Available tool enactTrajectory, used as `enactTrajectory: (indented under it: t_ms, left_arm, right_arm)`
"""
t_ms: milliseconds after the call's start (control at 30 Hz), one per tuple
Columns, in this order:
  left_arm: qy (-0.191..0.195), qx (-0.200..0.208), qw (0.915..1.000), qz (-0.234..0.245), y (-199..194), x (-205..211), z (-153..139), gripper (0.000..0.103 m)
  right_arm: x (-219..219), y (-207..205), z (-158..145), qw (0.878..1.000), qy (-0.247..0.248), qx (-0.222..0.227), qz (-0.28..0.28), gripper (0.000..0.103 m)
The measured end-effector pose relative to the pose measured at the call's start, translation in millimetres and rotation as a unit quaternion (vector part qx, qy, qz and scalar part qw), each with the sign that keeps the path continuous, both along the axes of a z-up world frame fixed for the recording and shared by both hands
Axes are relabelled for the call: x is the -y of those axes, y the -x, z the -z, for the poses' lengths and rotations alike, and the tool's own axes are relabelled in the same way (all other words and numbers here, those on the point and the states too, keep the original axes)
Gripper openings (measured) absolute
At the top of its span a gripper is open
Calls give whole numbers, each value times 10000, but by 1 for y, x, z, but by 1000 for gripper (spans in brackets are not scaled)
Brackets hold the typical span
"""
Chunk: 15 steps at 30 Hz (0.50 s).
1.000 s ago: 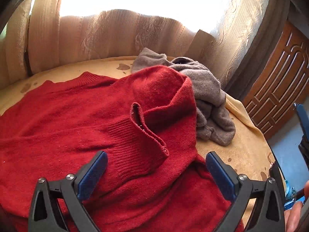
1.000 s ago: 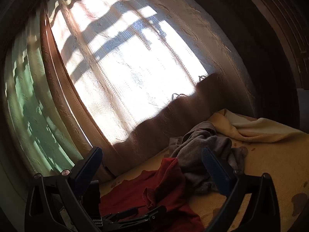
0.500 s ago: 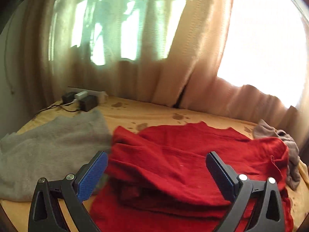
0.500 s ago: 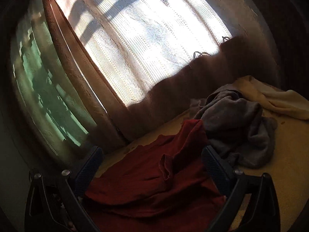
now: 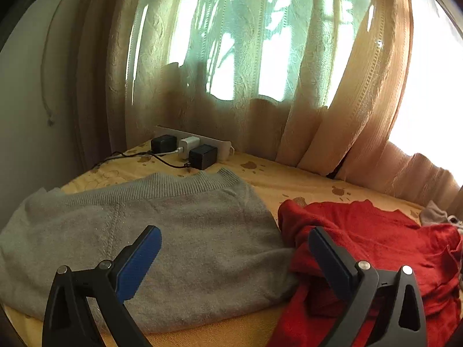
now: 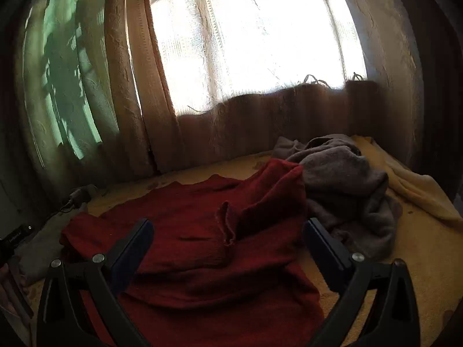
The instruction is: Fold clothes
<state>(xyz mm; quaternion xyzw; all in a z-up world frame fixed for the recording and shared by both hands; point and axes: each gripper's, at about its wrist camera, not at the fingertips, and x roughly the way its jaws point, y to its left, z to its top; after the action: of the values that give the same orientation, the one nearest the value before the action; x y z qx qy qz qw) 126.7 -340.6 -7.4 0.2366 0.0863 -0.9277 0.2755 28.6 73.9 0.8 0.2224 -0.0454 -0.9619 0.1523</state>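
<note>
The left gripper [image 5: 231, 253] has been swung leftward within approx. 1 s: it was aimed at the red sweater [image 6: 202, 248] w/ its jaws over the sleeve, and is now aimed at a grey sweater [image 5: 162, 237] laid flat on the bed [image 5: 303, 179], collar toward the curtain [image 5: 260, 57]. Its jaws are spread wide and nothing is held between them. The right gripper [image 6: 228, 248] has been tilted down from the window to the red sweater; its jaws are likewise released and empty, hovering above the garment w/ no contact visible.

The red sweater is seen just beside the grey one, their edges touching or overlapping near the left view's centre. It is only partly laid out: a cuffed sleeve [image 6: 228, 225] is draped across the body and the far shoulder is bunched against a crumpled brown-grey garment [image 6: 350, 190] at the bed's right end. A power strip w/ chargers [image 5: 191, 147] sits at the curtain's foot, apart from the clothes.

Judgement: the grey sweater appears already smoothed, poss. folded; the red one is prob. the item in hand, w/ folding not yet begun. The left swing suggests a check of the neighbouring piece or a search for the red sweater's left edge. A grasp on sleeve or hem is likely needed next.
</note>
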Motion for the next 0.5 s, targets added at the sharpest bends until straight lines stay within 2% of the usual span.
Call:
enactTrajectory:
  t_ms: [33, 100, 167, 267, 333, 433, 500]
  left_arm:
    - [315, 108, 9994, -2, 2, -7, 0, 103]
    - [707, 299, 9970, 61, 8, -19, 3, 103]
    - [766, 447, 9958, 214, 14, -26, 8, 103]
    - [692, 625, 9948, 421, 21, -28, 16, 103]
    - [872, 731, 9918, 584, 24, -32, 20, 103]
    - [1172, 855, 9822, 1193, 27, -40, 27, 103]
    - [1451, 860, 9709, 1698, 29, -49, 27, 103]
  right_arm:
    - [6, -5, -1, 9993, -279, -225, 44, 103]
    - [15, -7, 0, 9986, -448, -264, -98, 103]
    - [22, -2, 8, 9980, -545, -71, -311, 103]
    - [26, -5, 12, 9973, -640, -102, -346, 103]
    - [26, -8, 13, 9972, -636, -161, -368, 103]
    - [26, -9, 12, 9972, -603, -190, -398, 103]
    - [27, -8, 13, 9971, -587, -161, -449, 103]
